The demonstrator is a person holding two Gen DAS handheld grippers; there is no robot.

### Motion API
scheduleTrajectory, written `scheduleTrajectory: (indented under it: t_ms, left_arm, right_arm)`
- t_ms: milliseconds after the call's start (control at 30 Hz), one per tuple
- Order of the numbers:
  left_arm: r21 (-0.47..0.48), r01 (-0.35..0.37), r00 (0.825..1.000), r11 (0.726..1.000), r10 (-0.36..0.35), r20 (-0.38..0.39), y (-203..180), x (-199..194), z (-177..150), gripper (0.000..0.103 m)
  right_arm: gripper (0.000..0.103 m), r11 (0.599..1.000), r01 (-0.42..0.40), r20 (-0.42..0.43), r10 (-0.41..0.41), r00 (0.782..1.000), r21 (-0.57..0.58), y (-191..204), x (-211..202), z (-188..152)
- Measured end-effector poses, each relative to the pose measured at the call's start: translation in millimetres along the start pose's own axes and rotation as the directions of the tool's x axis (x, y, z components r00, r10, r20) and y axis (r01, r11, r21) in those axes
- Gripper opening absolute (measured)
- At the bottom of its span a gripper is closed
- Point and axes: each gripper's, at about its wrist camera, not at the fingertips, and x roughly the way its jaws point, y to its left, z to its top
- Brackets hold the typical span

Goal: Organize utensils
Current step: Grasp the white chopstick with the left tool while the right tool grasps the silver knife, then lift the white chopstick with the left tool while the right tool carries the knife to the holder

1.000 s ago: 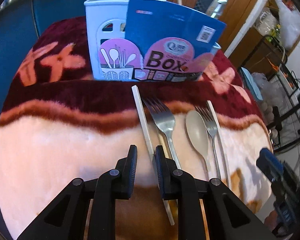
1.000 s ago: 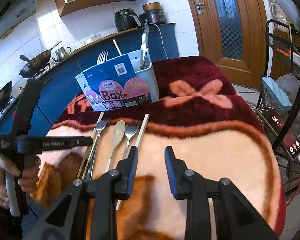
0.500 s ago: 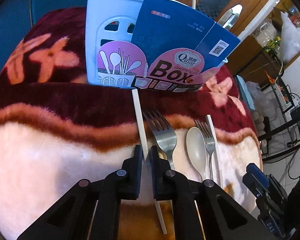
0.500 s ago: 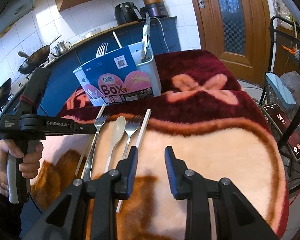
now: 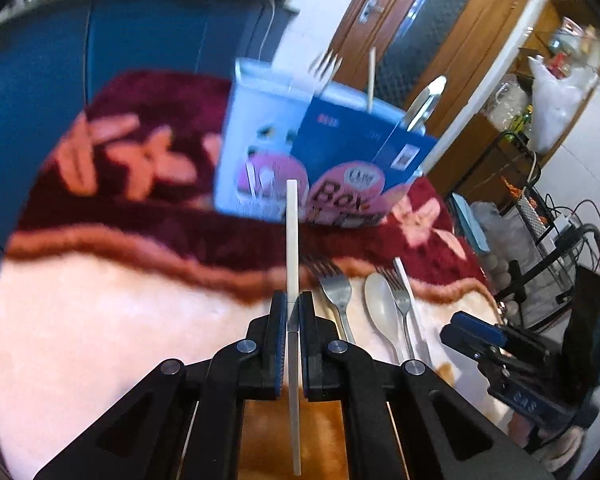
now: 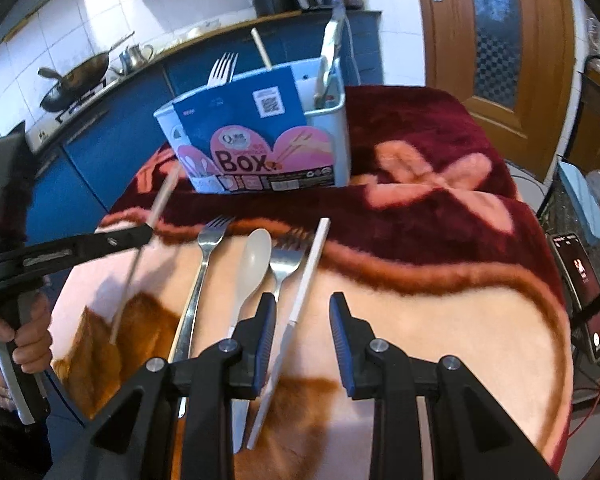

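Observation:
My left gripper point(image 5: 293, 304) is shut on a white chopstick point(image 5: 292, 240) and holds it clear of the blanket, its tip towards the pale blue utensil box point(image 5: 268, 152). The right wrist view shows that gripper point(image 6: 146, 234) and its chopstick point(image 6: 160, 204) at the left. My right gripper point(image 6: 303, 308) is open low over the blanket, with a second white chopstick point(image 6: 310, 264) lying loose between its fingers. A large fork point(image 6: 204, 264), a beige spoon point(image 6: 256, 260) and a small fork point(image 6: 288, 256) lie beside it. The box point(image 6: 260, 148) holds a fork, a chopstick and a metal utensil.
The table wears a thick blanket point(image 6: 440, 320), maroon at the back and peach in front. A lit phone point(image 6: 584, 292) sits off the right edge by a wire rack point(image 5: 548, 240). Blue kitchen cabinets and a wok point(image 6: 76, 76) stand behind; a hand point(image 6: 28, 340) grips the left tool.
My left gripper shut on the chopstick and lifted it off the blanket towards the box. My right gripper slid over until the second chopstick lay between its fingers.

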Motion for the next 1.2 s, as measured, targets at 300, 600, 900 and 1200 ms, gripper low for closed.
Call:
scheduleTrajectory:
  t_ms: [300, 600, 900, 1200]
  left_arm:
    - [0.053, -0.019, 0.996, 0.998, 0.014, 0.089, -0.9, -24.0, 1.5, 0.005]
    - [0.085, -0.042, 0.991, 0.995, 0.030, 0.128, 3.7, -30.3, 4.1, 0.005]
    - [0.072, -0.044, 0.984, 0.996, 0.031, 0.174, 4.7, -32.6, 20.9, 0.005]
    - [0.081, -0.075, 0.955, 0.994, 0.048, 0.294, -2.7, -48.0, 55.3, 0.006]
  right_arm:
    - [0.022, 1.000, -0.001, -0.139, -0.002, 0.990, -0.021, 4.4, 22.5, 15.5]
    - [0.013, 0.998, -0.044, -0.270, 0.053, 0.961, 0.042, -10.0, 50.3, 31.8]
    - [0.009, 0.990, -0.116, -0.242, 0.132, 0.961, 0.078, -21.7, 46.4, 31.7]
    - [0.008, 0.987, -0.157, 0.013, 0.157, 0.988, 0.027, -12.3, -7.3, 39.1]
